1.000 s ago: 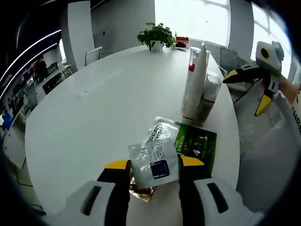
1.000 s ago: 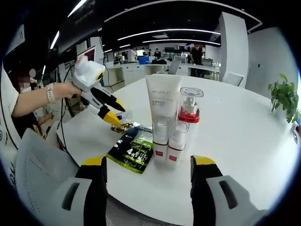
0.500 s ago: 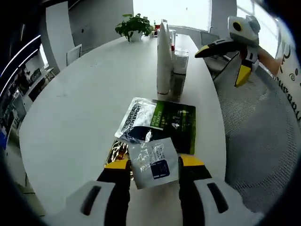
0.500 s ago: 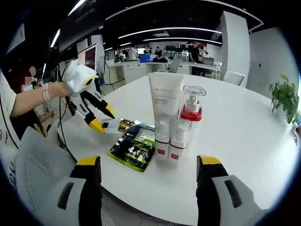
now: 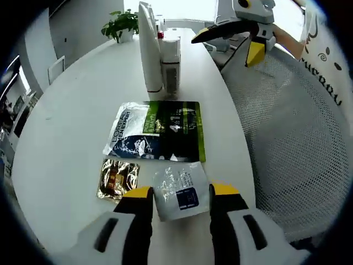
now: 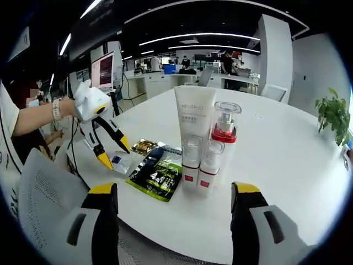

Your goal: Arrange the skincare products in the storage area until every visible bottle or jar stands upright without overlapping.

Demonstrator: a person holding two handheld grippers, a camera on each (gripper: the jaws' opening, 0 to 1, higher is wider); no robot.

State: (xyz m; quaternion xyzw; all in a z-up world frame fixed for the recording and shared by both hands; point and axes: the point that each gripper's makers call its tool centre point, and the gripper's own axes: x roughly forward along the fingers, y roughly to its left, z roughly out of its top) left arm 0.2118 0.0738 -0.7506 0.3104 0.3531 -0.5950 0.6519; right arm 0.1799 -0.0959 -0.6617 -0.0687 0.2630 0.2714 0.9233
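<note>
In the left gripper view, the left gripper (image 5: 181,193) sits at the bottom centre, its jaws set around a small clear sachet (image 5: 180,190) that lies flat on the white table (image 5: 71,110); whether they actually pinch it I cannot tell. Just left of it lies a gold sachet (image 5: 117,178), and above both a larger green-and-black packet (image 5: 174,131) overlaps a silvery one (image 5: 128,138). At the top centre the white tube (image 5: 148,47) stands upright with smaller bottles (image 5: 170,58) touching it. The right gripper enters at the upper right over a mesh chair back (image 5: 287,138).

In the right gripper view, the right gripper (image 6: 172,193) frames the lower edge with jaws wide apart, holding nothing. Centre frame, the white tube, a red-collared pump bottle (image 6: 225,130) and two small clear-capped bottles (image 6: 198,160) stand upright, close together. At centre left the left gripper tips down onto the clear sachet beside the green packet.

The bottles look settled already (no tipping visible), so the step in hand seems to be tidying the flat sachets. The next move likely calls for placing the clear sachet clear of the packets, without overlap.
</note>
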